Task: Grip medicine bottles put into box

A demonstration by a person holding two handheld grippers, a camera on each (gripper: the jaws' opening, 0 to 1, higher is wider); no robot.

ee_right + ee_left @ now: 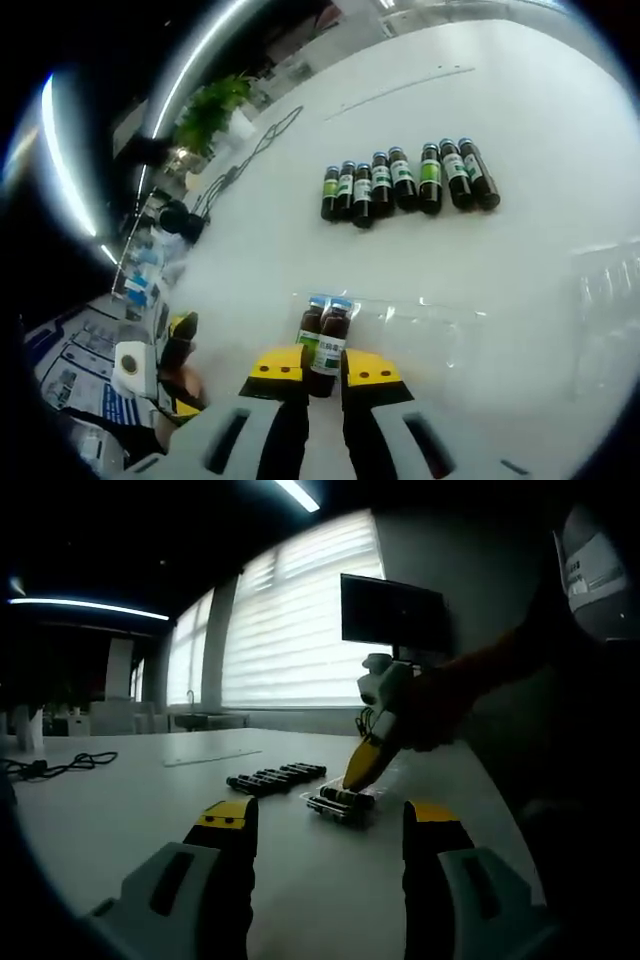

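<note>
In the right gripper view my right gripper [322, 372] is shut on a dark medicine bottle [329, 350] with a blue cap, held over the near end of a clear plastic box [440, 325]. A second bottle [311, 328] lies beside it in the box. A row of several bottles [405, 180] with green labels lies farther out on the white table. In the left gripper view my left gripper [328, 820] is open and holds nothing. Beyond it the right gripper [360, 775] points down into the clear box [345, 810], with the bottle row [275, 777] to its left.
A white table [130, 800] carries a black cable [55, 768] at its far left. A monitor [392, 612] stands behind the box before blinds. A second clear tray [610, 300] lies at the right. A potted plant [210, 110] stands at the table's far edge.
</note>
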